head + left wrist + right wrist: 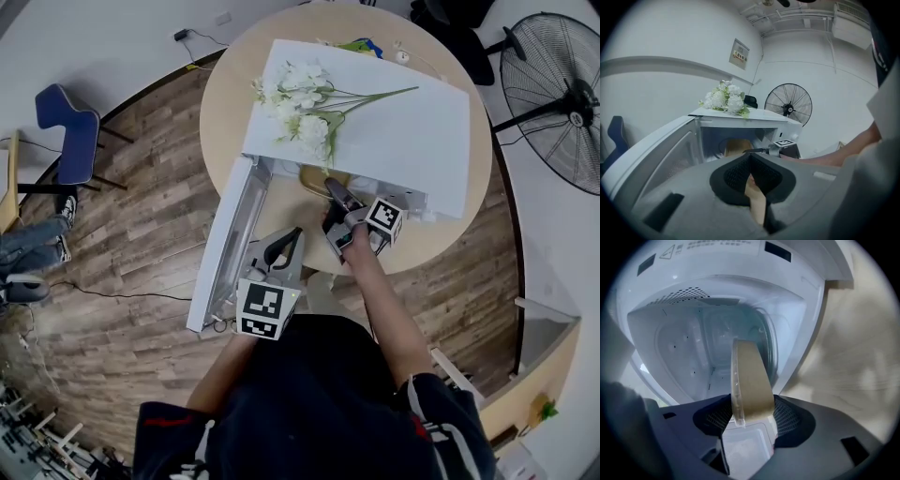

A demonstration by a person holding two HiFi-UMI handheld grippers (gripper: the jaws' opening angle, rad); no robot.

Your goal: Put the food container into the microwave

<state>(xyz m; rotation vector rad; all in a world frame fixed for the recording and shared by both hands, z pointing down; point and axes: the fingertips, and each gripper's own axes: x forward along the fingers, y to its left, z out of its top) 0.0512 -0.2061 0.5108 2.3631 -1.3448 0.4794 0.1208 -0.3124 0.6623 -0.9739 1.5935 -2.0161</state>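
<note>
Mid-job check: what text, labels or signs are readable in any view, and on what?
Nothing can be read as words.
Wall sign: print too blurred to read.
Warning label on the microwave, above its cavity: a triangle symbol shows, but the print is too small to read.
Left marker cube and right marker cube: square patterns only, no words.

A bunch of white flowers lies on its side above the round wooden counter, its green stems pointing toward the black pedestal fan. A blue chair stands well apart on the wood-plank floor, where a thin black cable trails. A small sign hangs on the white wall.
</note>
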